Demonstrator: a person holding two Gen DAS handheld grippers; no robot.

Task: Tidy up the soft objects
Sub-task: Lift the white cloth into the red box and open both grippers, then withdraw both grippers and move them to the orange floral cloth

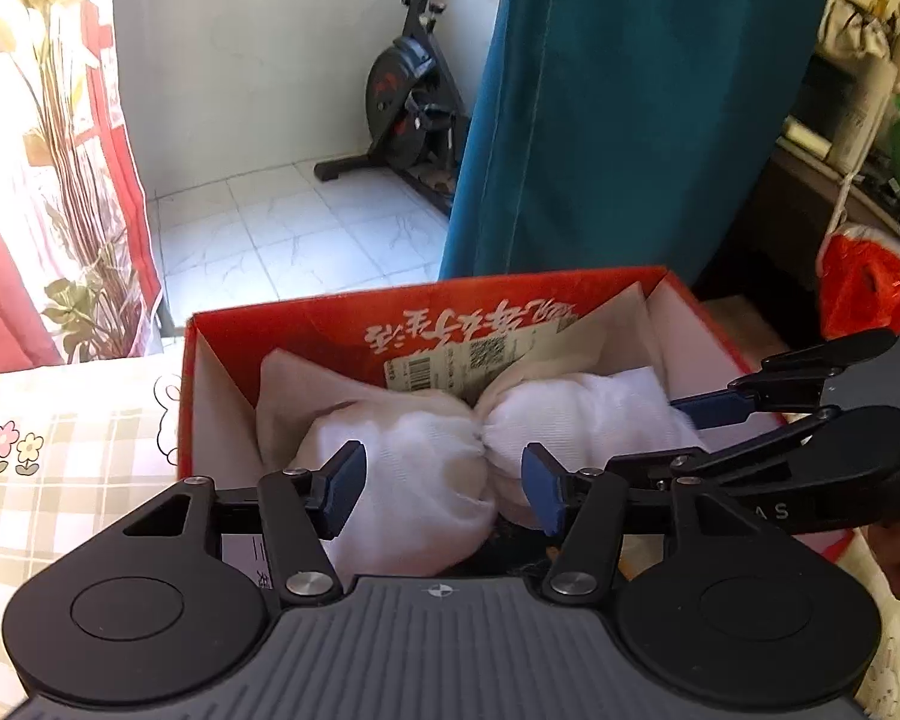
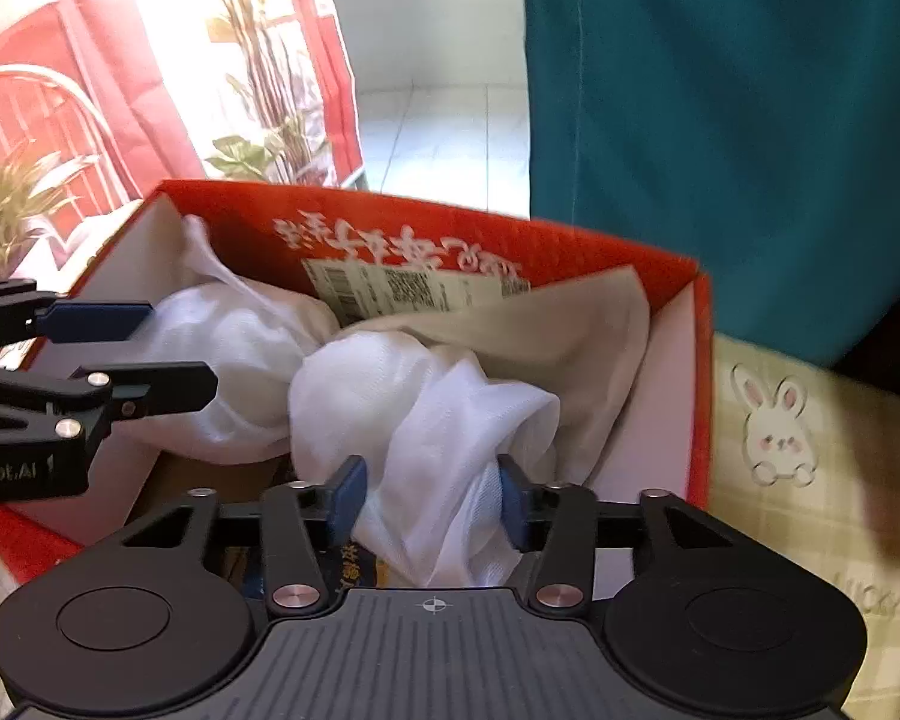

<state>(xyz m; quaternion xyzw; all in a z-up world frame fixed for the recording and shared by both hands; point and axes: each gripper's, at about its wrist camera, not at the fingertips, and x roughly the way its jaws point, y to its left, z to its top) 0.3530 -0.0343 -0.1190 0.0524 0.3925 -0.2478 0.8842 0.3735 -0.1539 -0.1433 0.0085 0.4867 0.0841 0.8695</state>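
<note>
A red cardboard box (image 1: 306, 315) stands on a checked tablecloth and holds a twisted white cloth (image 1: 426, 468) on top of a beige cloth (image 1: 282, 384). My left gripper (image 1: 444, 486) reaches into the box's near side, jaws apart, with the left lump of the white cloth lying loosely between the blue pads. My right gripper (image 2: 431, 501) is over the other end of the white cloth (image 2: 450, 420); its jaws stand apart around the folds without squeezing them. Each gripper also shows in the other's view, the right gripper (image 1: 699, 432) and the left gripper (image 2: 150, 354).
The tablecloth (image 1: 60, 468) has flower and bunny prints. A barcode label (image 2: 414, 291) is stuck on the box's far wall. Behind hang a teal curtain (image 1: 630, 108) and a red-and-white curtain (image 1: 42, 180). An exercise bike (image 1: 408, 102) stands on the tiled floor. A red bag (image 1: 864, 288) lies at right.
</note>
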